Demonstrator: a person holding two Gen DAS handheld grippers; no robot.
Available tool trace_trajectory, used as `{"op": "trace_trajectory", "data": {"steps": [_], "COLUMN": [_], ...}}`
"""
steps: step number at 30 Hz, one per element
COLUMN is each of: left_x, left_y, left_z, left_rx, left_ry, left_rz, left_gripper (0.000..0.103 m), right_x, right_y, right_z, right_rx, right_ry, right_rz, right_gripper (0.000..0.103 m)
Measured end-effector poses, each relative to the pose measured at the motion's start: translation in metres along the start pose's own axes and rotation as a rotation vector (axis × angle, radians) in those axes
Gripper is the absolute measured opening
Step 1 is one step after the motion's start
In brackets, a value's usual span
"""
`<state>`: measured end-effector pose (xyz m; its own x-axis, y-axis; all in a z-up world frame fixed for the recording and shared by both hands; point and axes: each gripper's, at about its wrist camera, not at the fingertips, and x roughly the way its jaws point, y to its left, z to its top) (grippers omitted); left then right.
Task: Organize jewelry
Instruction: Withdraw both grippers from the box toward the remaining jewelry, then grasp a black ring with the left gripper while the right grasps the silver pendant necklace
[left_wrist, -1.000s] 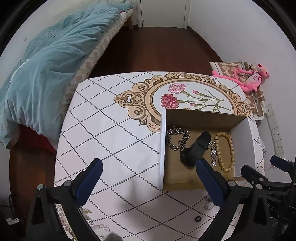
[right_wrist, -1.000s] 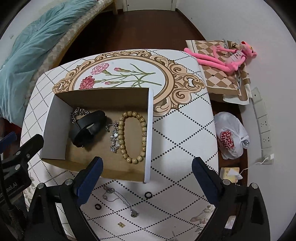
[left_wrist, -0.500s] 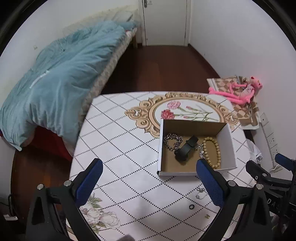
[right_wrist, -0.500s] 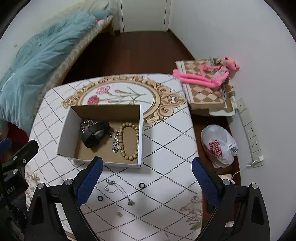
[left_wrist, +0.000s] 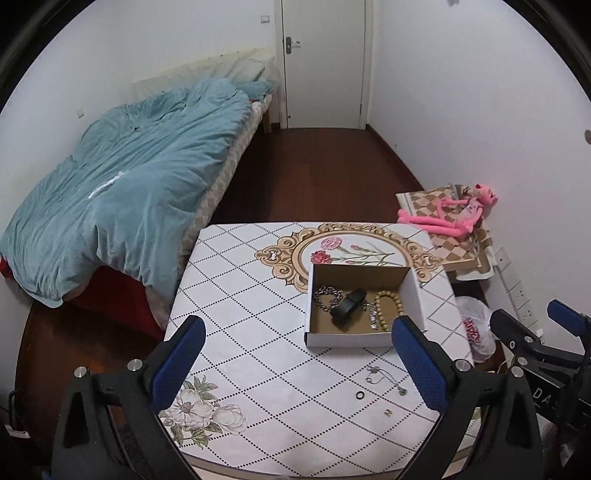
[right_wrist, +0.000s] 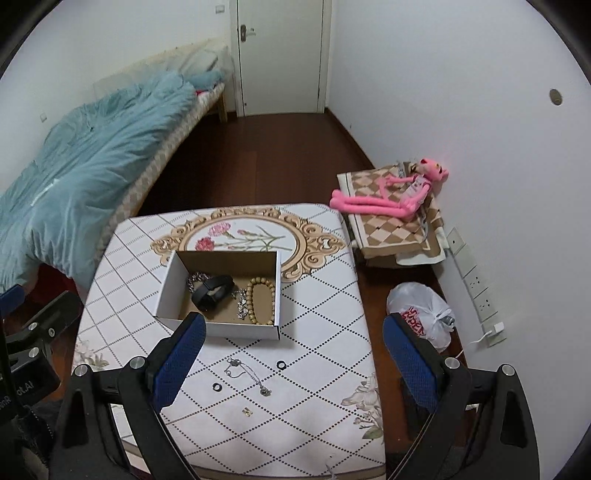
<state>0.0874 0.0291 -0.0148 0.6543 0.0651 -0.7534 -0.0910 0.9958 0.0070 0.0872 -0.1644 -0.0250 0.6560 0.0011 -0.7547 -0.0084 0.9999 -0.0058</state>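
Note:
An open cardboard box (left_wrist: 314, 338) (right_wrist: 162, 291) stands on the patterned table (left_wrist: 240, 295) (right_wrist: 325, 302). It holds a silver chain bracelet (left_wrist: 327, 297), a black band (left_wrist: 347, 312) (right_wrist: 212, 291), a silver trinket chain (right_wrist: 242, 304) and a wooden bead bracelet (left_wrist: 388, 308) (right_wrist: 260, 301). On the table in front of the box lie a thin silver necklace (left_wrist: 386, 378) (right_wrist: 247, 374), two black rings (right_wrist: 280, 364) (right_wrist: 217, 386) and a small gold earring (left_wrist: 388, 412) (right_wrist: 246, 410). My left gripper (left_wrist: 295, 365) and right gripper (right_wrist: 291, 363) are open, empty, and held high above the table's near edge.
A bed with a teal duvet (left_wrist: 129, 192) stands left of the table. A pink plush toy (right_wrist: 388, 195) lies on a checkered cushion at the right. A white plastic bag (right_wrist: 421, 314) sits on the floor by wall sockets. A door (left_wrist: 321, 62) is at the back.
Both grippers have risen and pulled back from the box. The box and table now look much smaller and the room's back wall and door show. The jewelry has not moved.

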Motion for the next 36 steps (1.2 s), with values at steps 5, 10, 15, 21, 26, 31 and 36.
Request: {"op": "trace_trajectory", "data": {"steps": [5,10,15,21,26,31,36], "left_x": [-0.011,0.005,0.051,0.110,0.135,0.144,0.153], "left_y": [-0.001,0.002,0.006,0.006,0.003,-0.002,-0.018], "left_z": [-0.001,-0.011,-0.048,-0.098,-0.116,-0.119,-0.123], "left_rx": [-0.009,-0.032,-0.029,-0.015,-0.003,0.006,0.024], "left_ry": [-0.015,0.013,0.108,0.272,0.339,0.360,0.380], "left_rz": [0.003,0.034,0.098,0.144,0.162,0.150,0.104], "left_gripper": [0.103,0.103,0.103,0.103,0.103,0.103,0.103], "right_x": [-0.019,-0.007,0.046,0.128,0.161,0.176,0.173], "right_y": [-0.004,-0.009,-0.015,-0.012,-0.002,0.013,0.023], "right_z": [-0.001,-0.011,-0.046,-0.103,-0.125,-0.130,-0.133], "right_rx": [0.011,0.035,0.046,0.055,0.042,0.004,-0.066], "right_ry": [-0.033,0.005,0.127,0.296,0.328,0.323,0.274], "right_rz": [0.015,0.028,0.068,0.115,0.143,0.143,0.094], "right_gripper": [0.098,0.098,0.098,0.073,0.063,0.045,0.011]}}
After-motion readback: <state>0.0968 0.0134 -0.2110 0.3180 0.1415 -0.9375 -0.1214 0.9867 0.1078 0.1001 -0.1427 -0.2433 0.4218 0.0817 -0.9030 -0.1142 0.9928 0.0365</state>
